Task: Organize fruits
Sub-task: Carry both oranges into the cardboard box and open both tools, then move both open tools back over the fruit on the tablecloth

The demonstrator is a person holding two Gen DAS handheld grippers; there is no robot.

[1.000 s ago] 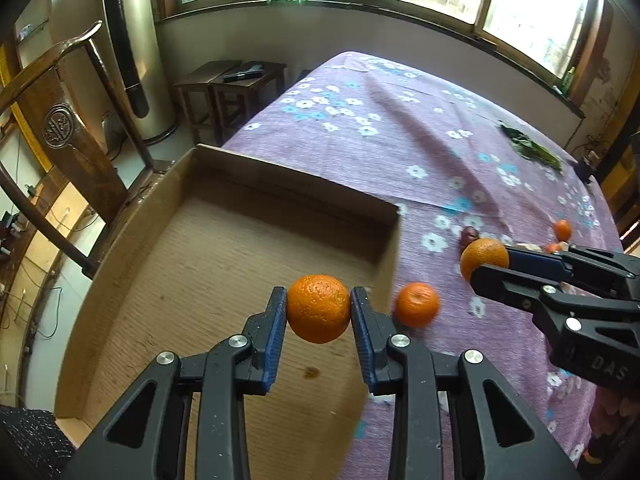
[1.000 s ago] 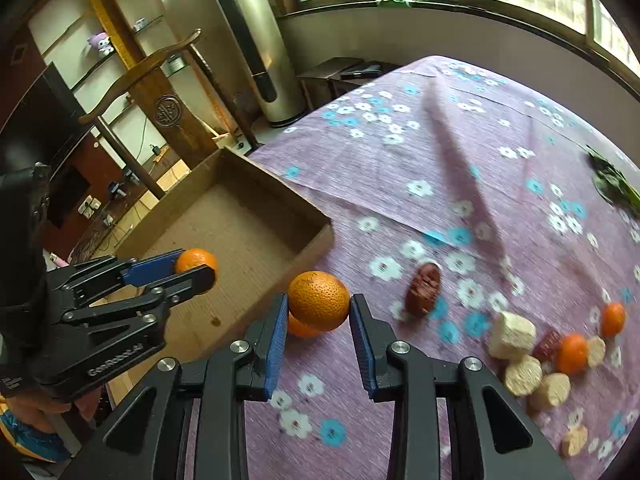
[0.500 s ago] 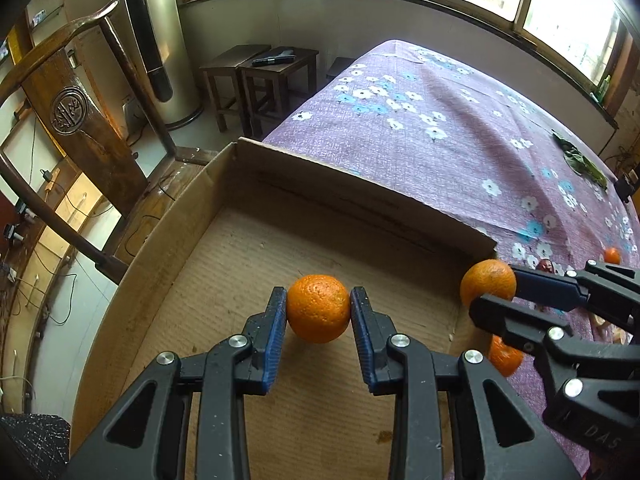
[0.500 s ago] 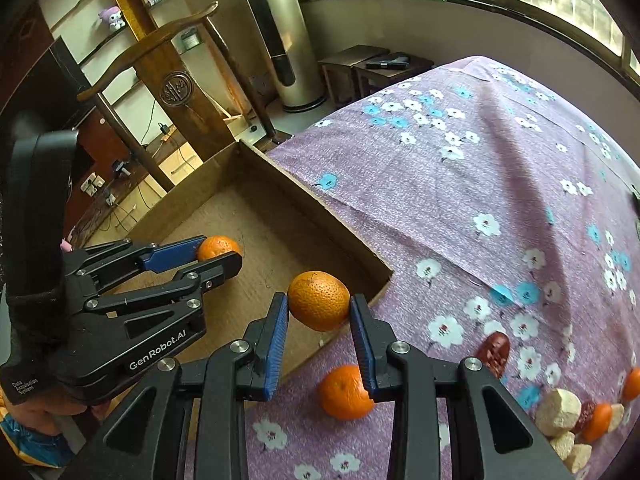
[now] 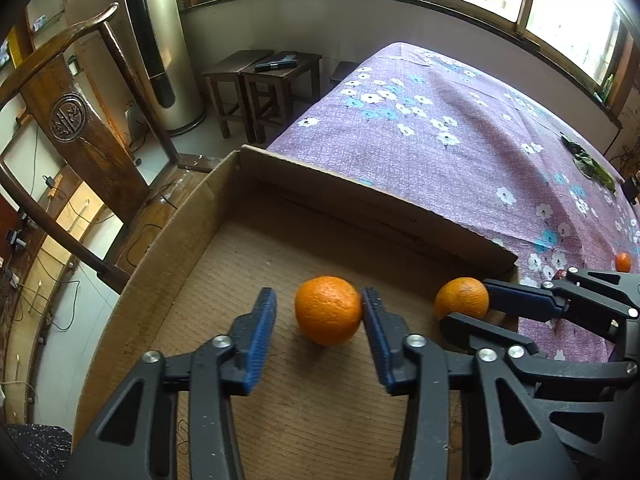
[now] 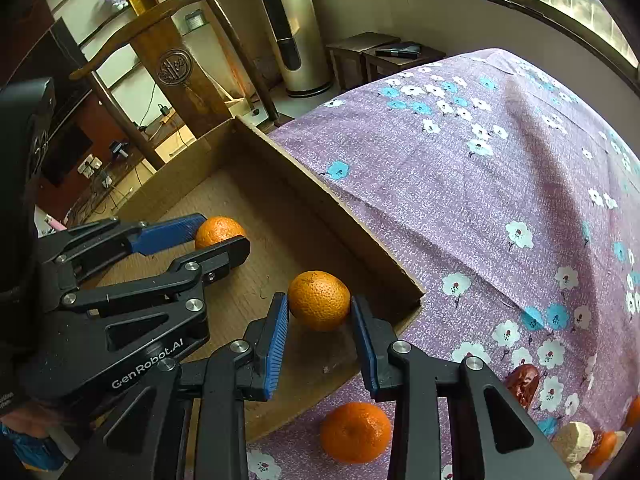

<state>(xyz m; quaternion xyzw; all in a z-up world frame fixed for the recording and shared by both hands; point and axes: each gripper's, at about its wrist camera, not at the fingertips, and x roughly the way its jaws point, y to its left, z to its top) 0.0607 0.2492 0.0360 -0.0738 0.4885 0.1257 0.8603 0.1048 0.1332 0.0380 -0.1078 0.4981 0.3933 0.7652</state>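
Observation:
A shallow cardboard box (image 5: 360, 196) (image 6: 320, 200) stands at the left end of the purple flowered tablecloth (image 5: 460, 148). My left gripper (image 5: 318, 304) (image 6: 224, 234) hangs low inside the box and its jaws are opening. One orange (image 5: 328, 310) (image 6: 219, 232) sits between them, touching the right pad, with a gap at the left pad. My right gripper (image 6: 320, 306) (image 5: 464, 304) is shut on a second orange (image 6: 319, 300) (image 5: 462, 299), held above the box floor near the right wall.
A loose orange (image 6: 355, 432) lies on the cloth just outside the box. Further right are a dark date (image 6: 524, 380), pale snack pieces (image 6: 572, 440) and a small orange (image 5: 623, 261). A wooden chair (image 5: 80, 128) stands left of the box, with stools (image 5: 272, 76) beyond.
Both grippers have moved from the cloth side over the box and come lower. The left jaws have spread away from their orange. The right grip is unchanged.

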